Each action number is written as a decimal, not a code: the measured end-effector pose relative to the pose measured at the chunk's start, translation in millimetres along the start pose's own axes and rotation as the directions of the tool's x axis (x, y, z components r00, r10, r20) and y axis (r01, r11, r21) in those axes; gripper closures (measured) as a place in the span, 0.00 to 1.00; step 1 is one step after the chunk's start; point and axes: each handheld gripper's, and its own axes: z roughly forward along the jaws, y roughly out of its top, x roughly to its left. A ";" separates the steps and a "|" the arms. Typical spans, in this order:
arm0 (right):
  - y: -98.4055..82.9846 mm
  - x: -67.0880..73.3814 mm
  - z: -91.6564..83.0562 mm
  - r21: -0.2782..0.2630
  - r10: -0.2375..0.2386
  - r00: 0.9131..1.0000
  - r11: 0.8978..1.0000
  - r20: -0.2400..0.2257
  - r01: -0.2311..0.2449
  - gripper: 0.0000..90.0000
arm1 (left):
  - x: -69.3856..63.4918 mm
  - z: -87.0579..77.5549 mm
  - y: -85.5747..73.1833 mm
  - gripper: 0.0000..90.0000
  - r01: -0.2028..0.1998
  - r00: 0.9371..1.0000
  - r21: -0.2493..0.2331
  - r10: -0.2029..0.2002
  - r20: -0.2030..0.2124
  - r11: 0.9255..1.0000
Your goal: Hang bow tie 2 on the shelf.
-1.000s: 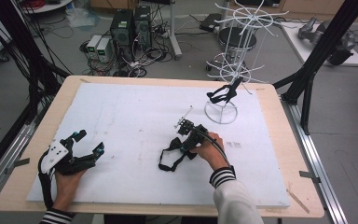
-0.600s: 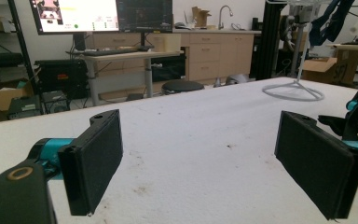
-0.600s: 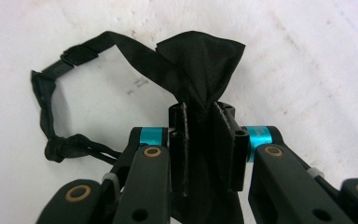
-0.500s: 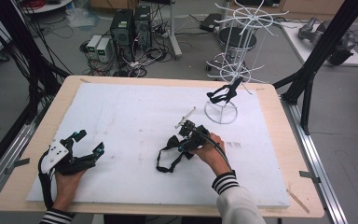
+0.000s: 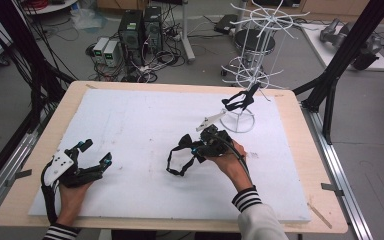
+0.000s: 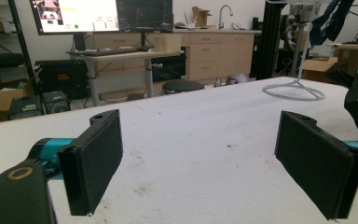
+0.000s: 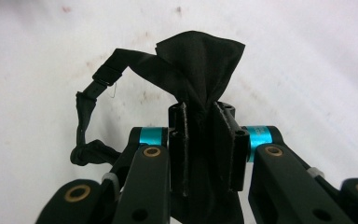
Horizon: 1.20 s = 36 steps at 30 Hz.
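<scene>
My right gripper (image 5: 196, 146) (image 7: 200, 140) is shut on a black fabric piece (image 5: 184, 142) (image 7: 200, 56), which bunches up between the pads. The piece's thin black strap (image 5: 172, 164) (image 7: 86, 112) droops in a loop to the white foam board (image 5: 130, 120). The hand holds it just above the board, near the middle. At the front left, my left gripper (image 5: 96, 152) (image 6: 200, 163) lies on the board, open, with nothing between its pads. A second black strap item (image 5: 240, 100) hangs on the white wire rack (image 5: 252, 75) at the back right.
The rack's round wire base (image 5: 237, 120) (image 6: 293, 91) stands on the board just beyond the right hand. The board lies on a wooden table (image 5: 300, 125). Black frame posts (image 5: 340, 65) rise at the right; computers and cables sit on the floor behind.
The right hand has risen a little and drifted toward the rack, with the black fabric piece still in its jaws. The left gripper has stayed put.
</scene>
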 end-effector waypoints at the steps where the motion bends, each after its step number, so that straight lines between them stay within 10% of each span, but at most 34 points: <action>1: -0.2 0.0 -1.9 -0.019 -0.012 1.000 1.000 0.009 0.013 0.85 | 0.1 -0.1 0.1 0.17 -0.002 1.000 0.000 0.002 0.000 1.000; 12: -3.1 0.2 -36.8 -0.276 0.025 0.999 0.961 0.047 -0.011 0.85 | 0.1 -0.1 0.0 0.17 -0.001 1.000 -0.001 0.001 0.000 1.000; 36: -31.1 -11.2 -100.3 -0.591 0.181 0.973 0.804 0.144 -0.062 0.85 | 0.1 -0.2 0.0 0.17 0.000 1.000 -0.002 0.000 -0.001 1.000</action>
